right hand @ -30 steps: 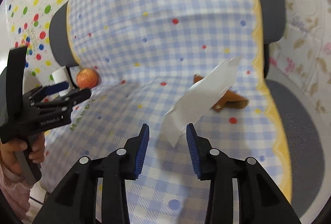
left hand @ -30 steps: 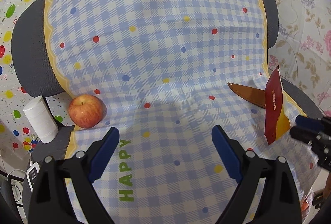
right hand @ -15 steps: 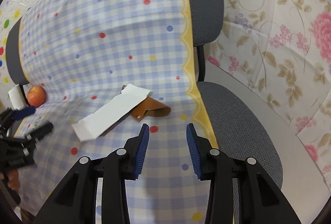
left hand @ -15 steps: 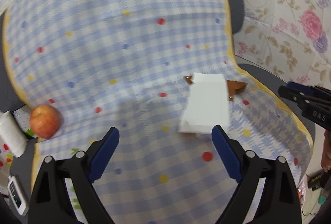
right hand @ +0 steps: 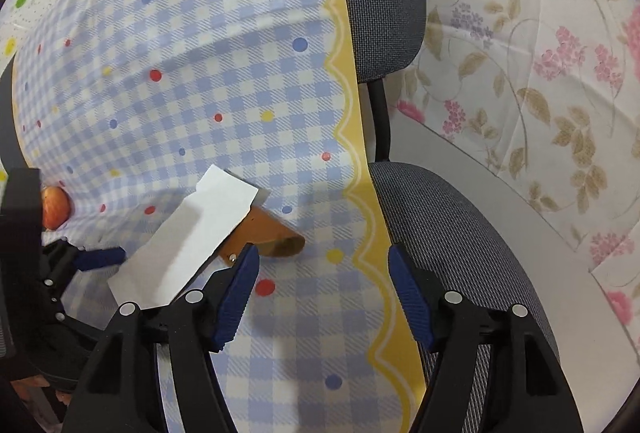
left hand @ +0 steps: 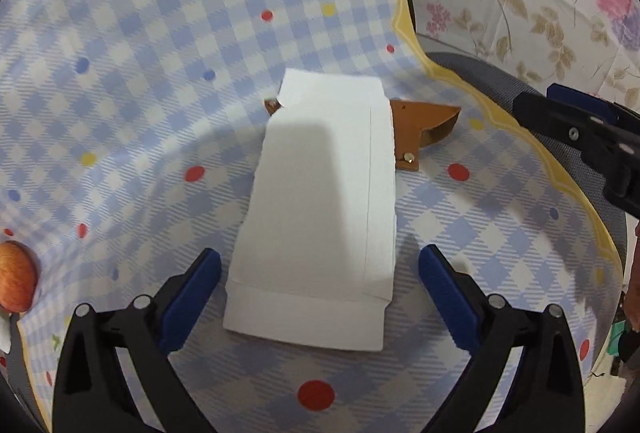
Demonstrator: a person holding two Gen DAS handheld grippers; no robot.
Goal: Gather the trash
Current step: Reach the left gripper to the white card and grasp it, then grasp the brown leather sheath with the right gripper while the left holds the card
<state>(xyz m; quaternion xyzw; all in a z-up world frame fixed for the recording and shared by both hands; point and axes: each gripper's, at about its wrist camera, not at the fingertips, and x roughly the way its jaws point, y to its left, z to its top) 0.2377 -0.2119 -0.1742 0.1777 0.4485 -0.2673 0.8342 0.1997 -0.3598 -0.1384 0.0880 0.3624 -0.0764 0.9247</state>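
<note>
In the left wrist view my left gripper (left hand: 320, 273) has its jaws spread wide and they hold nothing. Between the two blue pads (left hand: 192, 297), in the lower middle of the frame, lies the white paper packet (left hand: 320, 201). It lies flat on the checked cloth (left hand: 140, 73), and its near edge is a little closer to the left pad than to the right one, but I cannot tell if a pad touches it. Under the upper end of the packet a brown piece (left hand: 424, 121) comes out to the right. At the left edge of this frame I see a part of a red apple (left hand: 16, 277). My right gripper (left hand: 580, 129) shows at the right edge.

In the right wrist view my right gripper (right hand: 322, 293) also has open jaws with nothing between them; it hangs over the cloth (right hand: 180, 53) near its yellow border. The packet (right hand: 188, 237) is in the lower left of this frame, just beside my left pad, on top of the brown piece (right hand: 272, 233). The left gripper (right hand: 80, 261) is at the left edge, near the apple (right hand: 56, 207). The grey chair (right hand: 460, 233) is uncovered at the right.
</note>
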